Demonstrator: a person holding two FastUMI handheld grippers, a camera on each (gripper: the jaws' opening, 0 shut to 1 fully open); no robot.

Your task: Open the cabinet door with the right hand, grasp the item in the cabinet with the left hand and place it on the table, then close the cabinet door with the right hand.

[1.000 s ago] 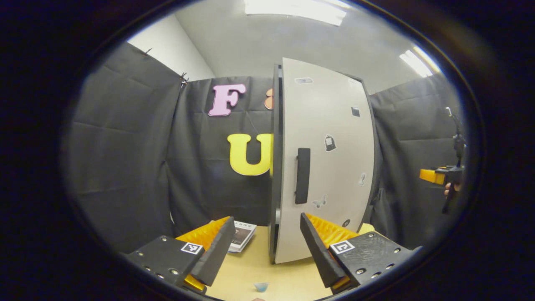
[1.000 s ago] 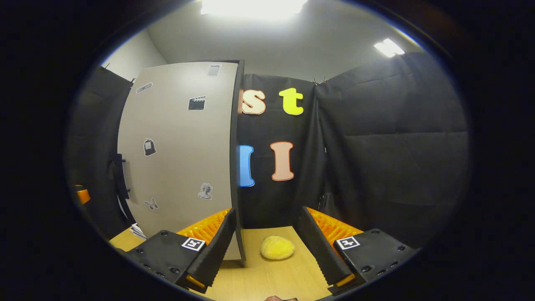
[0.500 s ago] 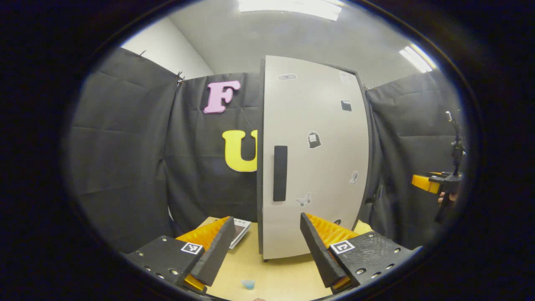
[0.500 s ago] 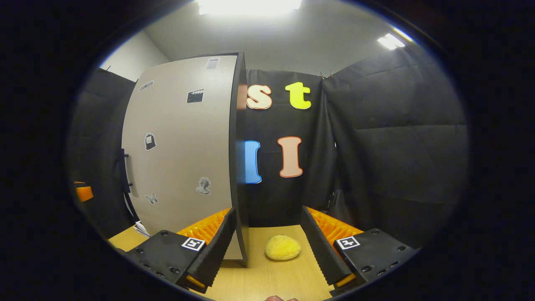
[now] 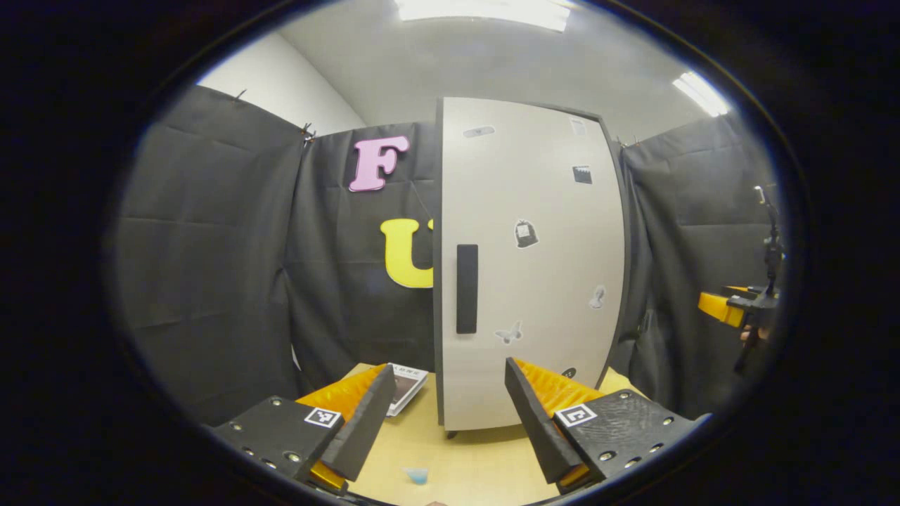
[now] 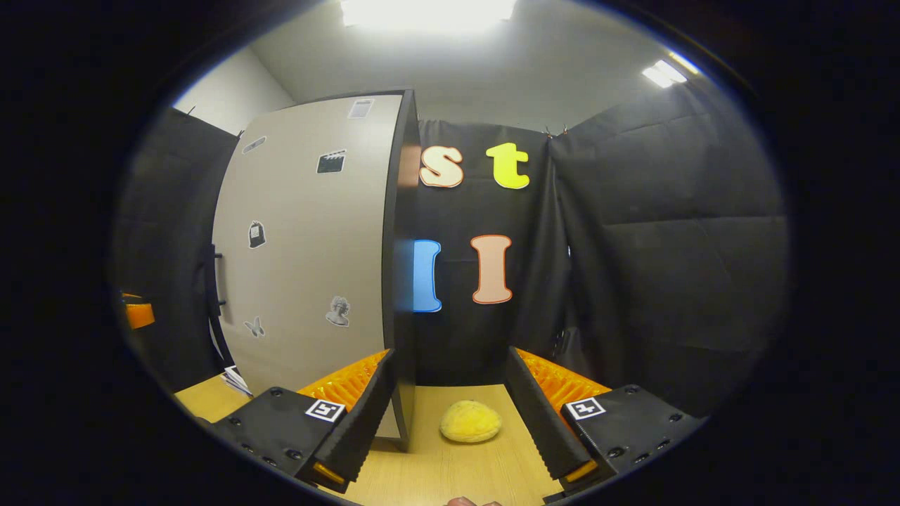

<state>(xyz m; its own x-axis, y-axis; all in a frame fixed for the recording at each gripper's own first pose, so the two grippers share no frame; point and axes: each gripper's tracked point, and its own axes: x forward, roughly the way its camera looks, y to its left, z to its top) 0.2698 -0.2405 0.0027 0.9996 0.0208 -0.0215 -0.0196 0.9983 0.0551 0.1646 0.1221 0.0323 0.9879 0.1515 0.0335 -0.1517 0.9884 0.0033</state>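
The cabinet [image 5: 534, 281] stands on the wooden table with its pale door shut flat; a black handle [image 5: 467, 288] sits near the door's left edge. My left gripper [image 5: 448, 365] faces that door from a short way off, open and holding nothing. In the right gripper view the cabinet's door [image 6: 302, 246] is seen at a slant, with its dark side panel [image 6: 401, 246] toward me. A yellow rounded item [image 6: 470, 422] lies on the table just right of the cabinet. It lies ahead of my right gripper [image 6: 451, 351], between its open fingers, which do not touch it.
A booklet [image 5: 406, 383] lies on the table [image 5: 485, 464] left of the cabinet, and a small blue piece [image 5: 418, 476] lies near the front edge. The other gripper [image 5: 731, 306] hangs at the far right. Black cloth walls close in on all sides.
The left gripper view has swung so that the cabinet door now faces it squarely, its side no longer in sight. The right gripper view has barely shifted. Both grippers stay open.
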